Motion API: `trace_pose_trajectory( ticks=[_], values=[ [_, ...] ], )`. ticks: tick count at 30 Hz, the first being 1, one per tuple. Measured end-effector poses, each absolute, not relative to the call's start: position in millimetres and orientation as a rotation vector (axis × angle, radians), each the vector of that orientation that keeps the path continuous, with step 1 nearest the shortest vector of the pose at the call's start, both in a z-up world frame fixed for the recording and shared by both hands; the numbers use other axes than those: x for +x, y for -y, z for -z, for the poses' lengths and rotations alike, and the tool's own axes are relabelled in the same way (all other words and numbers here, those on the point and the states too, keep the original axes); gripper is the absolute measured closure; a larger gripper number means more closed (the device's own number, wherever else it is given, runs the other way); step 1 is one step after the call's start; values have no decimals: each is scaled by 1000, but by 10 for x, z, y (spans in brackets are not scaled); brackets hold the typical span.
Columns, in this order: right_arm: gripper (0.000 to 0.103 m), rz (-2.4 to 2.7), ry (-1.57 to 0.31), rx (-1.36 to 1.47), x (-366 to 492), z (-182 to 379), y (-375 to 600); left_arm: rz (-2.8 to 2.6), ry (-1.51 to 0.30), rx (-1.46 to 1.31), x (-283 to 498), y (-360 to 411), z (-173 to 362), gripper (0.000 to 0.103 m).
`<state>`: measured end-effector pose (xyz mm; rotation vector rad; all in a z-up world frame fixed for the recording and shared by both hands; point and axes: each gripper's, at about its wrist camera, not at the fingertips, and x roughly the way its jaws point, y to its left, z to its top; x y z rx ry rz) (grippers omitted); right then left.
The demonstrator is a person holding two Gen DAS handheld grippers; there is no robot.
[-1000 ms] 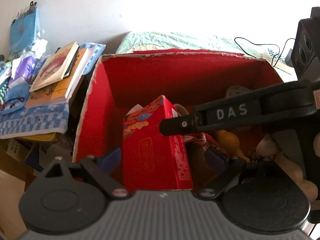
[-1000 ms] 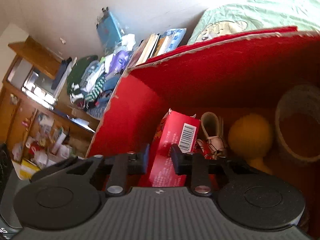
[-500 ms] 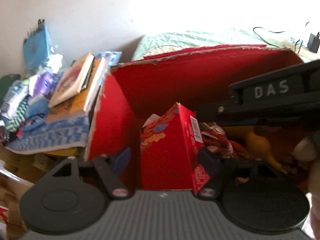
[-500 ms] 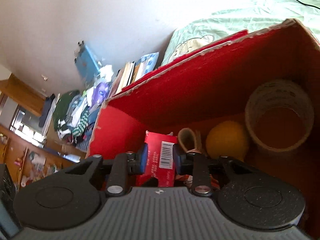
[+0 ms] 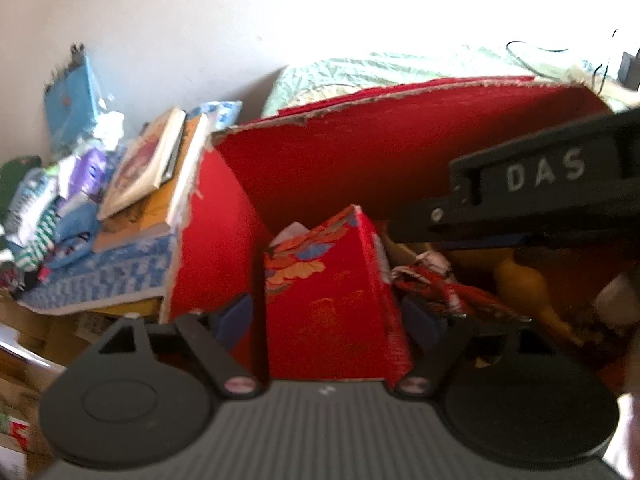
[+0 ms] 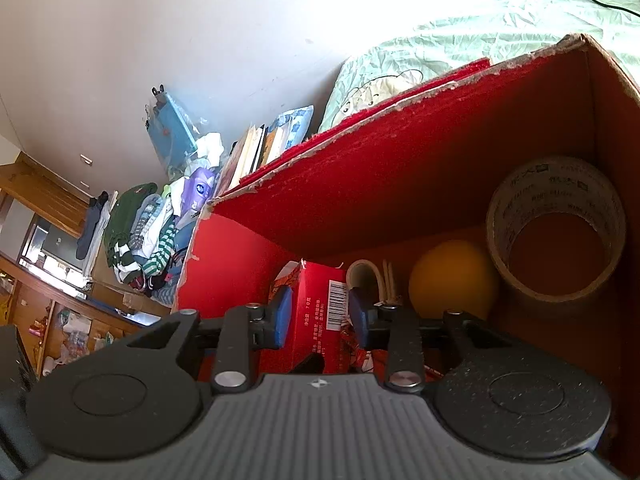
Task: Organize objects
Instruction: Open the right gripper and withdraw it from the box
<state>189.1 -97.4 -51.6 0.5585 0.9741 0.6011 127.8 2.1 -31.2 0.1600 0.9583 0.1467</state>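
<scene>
Steadying a red printed cardboard tissue carton (image 5: pixel 328 300) upright inside the large red-lined cardboard box (image 5: pixel 360 160).

Left wrist view: the left gripper (image 5: pixel 330 316) straddles the carton with jaws wide, neither pad clearly touching, apparently guarding against tipping. Right wrist view: the right gripper (image 6: pixel 318 316) brackets the carton's barcoded end (image 6: pixel 320 312), jaws narrow; contact cannot be told. A yellow ball (image 6: pixel 452 280) and brown tape roll (image 6: pixel 556 228) fill the far corner.
</scene>
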Motion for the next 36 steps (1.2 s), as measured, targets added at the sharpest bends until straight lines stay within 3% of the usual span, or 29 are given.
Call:
trace_pose_trajectory(
  ticks=[6, 12, 21, 36],
  values=[
    [67, -547, -942, 554, 1851, 486, 1011, -129, -923, 171, 1208, 87, 186, 16],
    [67, -460, -862, 442, 1688, 326, 1067, -136, -890, 164, 1154, 117, 57, 4],
    [67, -362, -799, 394, 1423, 136, 1291, -186, -869, 166, 993, 169, -120, 4],
    [53, -280, -725, 269, 998, -98, 1225, -212, -844, 184, 751, 243, -244, 3]
  ],
)
